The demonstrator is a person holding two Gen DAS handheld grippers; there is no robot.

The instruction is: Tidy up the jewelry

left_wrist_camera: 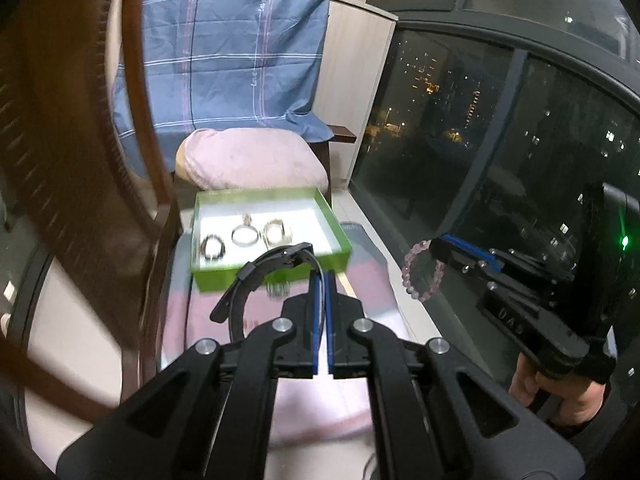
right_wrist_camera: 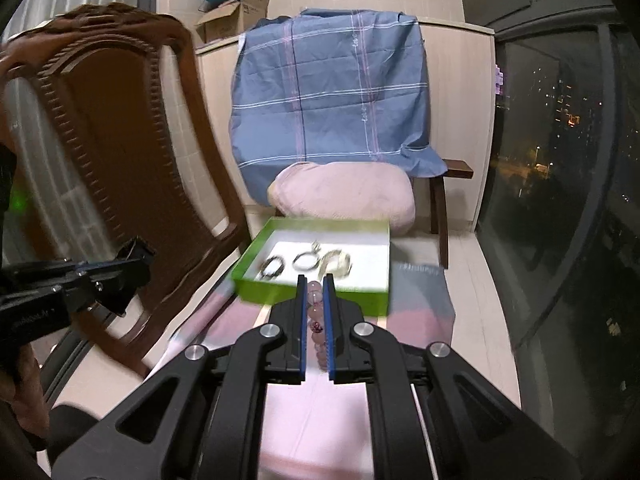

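The left gripper (left_wrist_camera: 320, 280) is clamped on a black curved band (left_wrist_camera: 256, 276); the right gripper (right_wrist_camera: 316, 284), level, squeezes a pink bead bracelet (right_wrist_camera: 315, 312), green cardboard box (right_wrist_camera: 316, 294) at 12 o'clock.

Green box (right_wrist_camera: 316, 294) open-topped; access from above unobstructed. Three pieces (left_wrist_camera: 244, 236) lie in a row across its near half; far half of floor bare. Brown chair (right_wrist_camera: 116, 148) crowds the left side, near the box's left wall. Pink cushion (right_wrist_camera: 344, 196) just behind the far wall. Window (left_wrist_camera: 500, 152) bounds the right.
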